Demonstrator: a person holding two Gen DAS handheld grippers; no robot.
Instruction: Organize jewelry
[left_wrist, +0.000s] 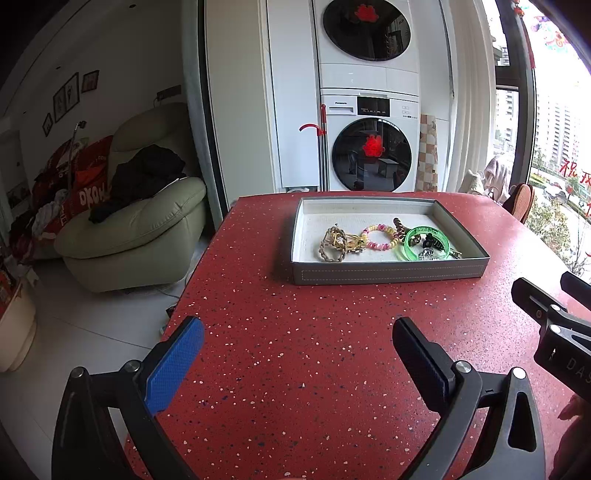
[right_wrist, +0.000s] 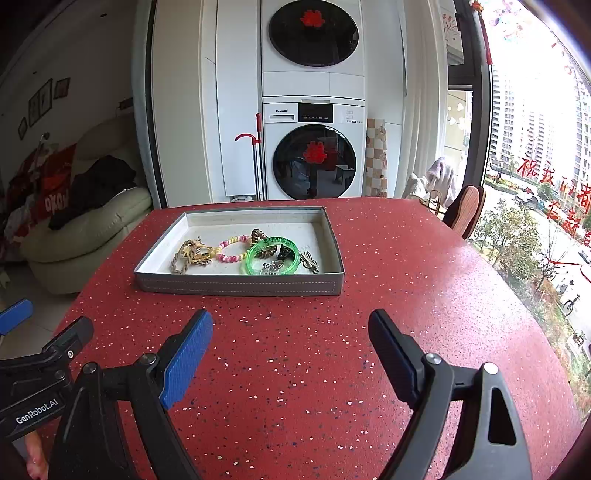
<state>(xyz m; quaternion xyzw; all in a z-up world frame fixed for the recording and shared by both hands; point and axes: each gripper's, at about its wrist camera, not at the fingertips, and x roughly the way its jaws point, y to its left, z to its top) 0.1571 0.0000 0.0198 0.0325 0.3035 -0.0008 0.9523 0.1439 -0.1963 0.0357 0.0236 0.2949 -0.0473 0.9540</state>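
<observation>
We see the right gripper cut off by the left view's edge; small metal pieces inside the green bangle are perhaps charms, too small to tell.

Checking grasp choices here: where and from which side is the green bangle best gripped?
Probably from above, pinching the green bangle across its near-right rim. It lies roughly flat in the grey tray, so only the thin band offers a grip. Its far-left rim sits against the brown hair tie; small pieces fill the middle.

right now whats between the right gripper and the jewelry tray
Nothing: in the right wrist view only bare red speckled tabletop separates the open right gripper from the near wall of the grey jewelry tray.
</observation>
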